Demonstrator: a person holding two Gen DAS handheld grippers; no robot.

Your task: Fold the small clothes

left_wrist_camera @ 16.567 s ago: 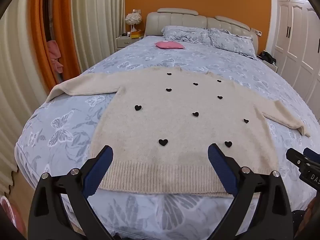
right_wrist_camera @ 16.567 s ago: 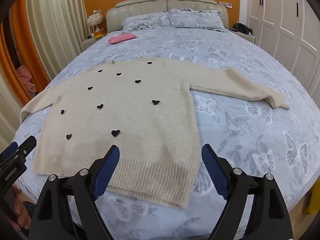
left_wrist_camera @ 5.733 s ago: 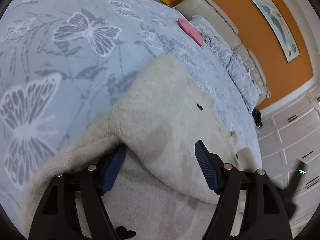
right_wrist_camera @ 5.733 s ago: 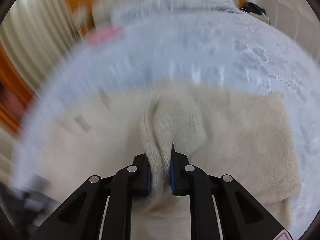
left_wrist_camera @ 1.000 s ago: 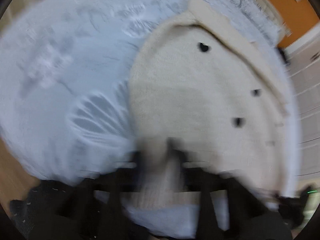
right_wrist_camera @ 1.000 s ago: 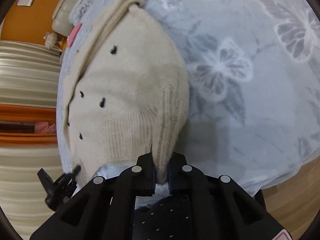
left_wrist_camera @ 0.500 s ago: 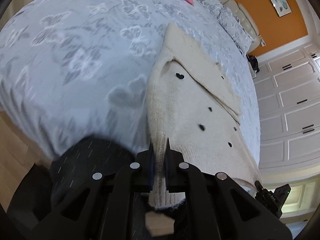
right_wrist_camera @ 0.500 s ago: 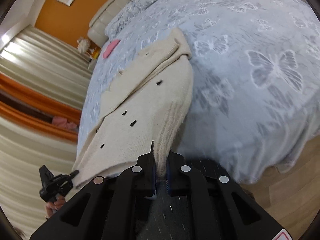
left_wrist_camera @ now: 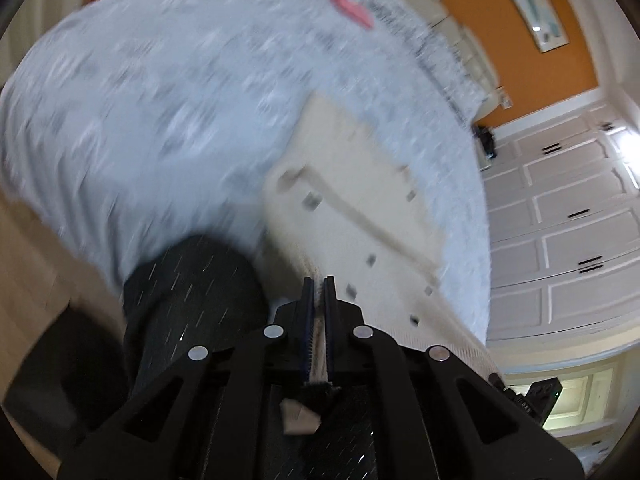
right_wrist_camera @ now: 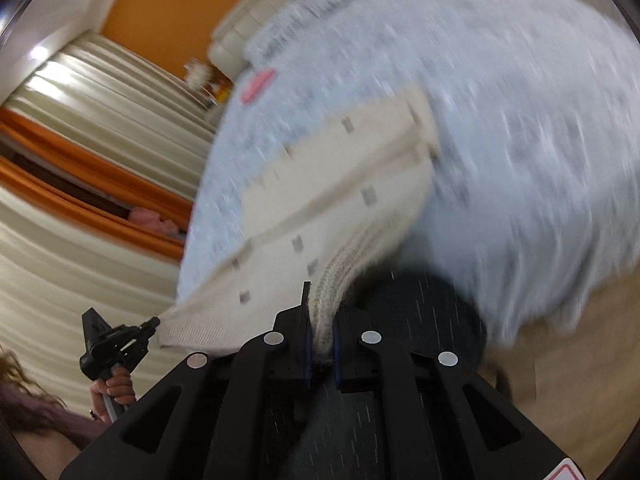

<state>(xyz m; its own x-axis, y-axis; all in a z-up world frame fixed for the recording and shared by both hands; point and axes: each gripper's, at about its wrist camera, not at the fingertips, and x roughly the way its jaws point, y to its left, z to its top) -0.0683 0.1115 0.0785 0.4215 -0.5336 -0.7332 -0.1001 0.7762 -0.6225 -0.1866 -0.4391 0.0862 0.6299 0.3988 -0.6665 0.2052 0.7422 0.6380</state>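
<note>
A cream knitted sweater (left_wrist_camera: 360, 200) with small black hearts lies on the bed, its sleeves folded in across the body. Its ribbed hem is lifted off the bed at both bottom corners. My left gripper (left_wrist_camera: 318, 286) is shut on the left hem corner. My right gripper (right_wrist_camera: 320, 320) is shut on the right hem corner of the sweater (right_wrist_camera: 340, 184), where the ribbing bunches between the fingers. In the right wrist view the left gripper (right_wrist_camera: 148, 325) shows at the far corner, held by a hand. Both views are blurred by motion.
The bed (left_wrist_camera: 160, 100) has a pale blue butterfly cover, a pink item (left_wrist_camera: 352, 10) near the pillows and a padded headboard. A person's dark trouser leg (left_wrist_camera: 188, 300) stands close under the grippers. White wardrobe doors (left_wrist_camera: 568, 216) are at the right, striped curtains (right_wrist_camera: 80, 128) at the left.
Both grippers have risen and drawn back from the bed with the hem corners held. The hem now hangs higher above the bed edge, and more of the room shows.
</note>
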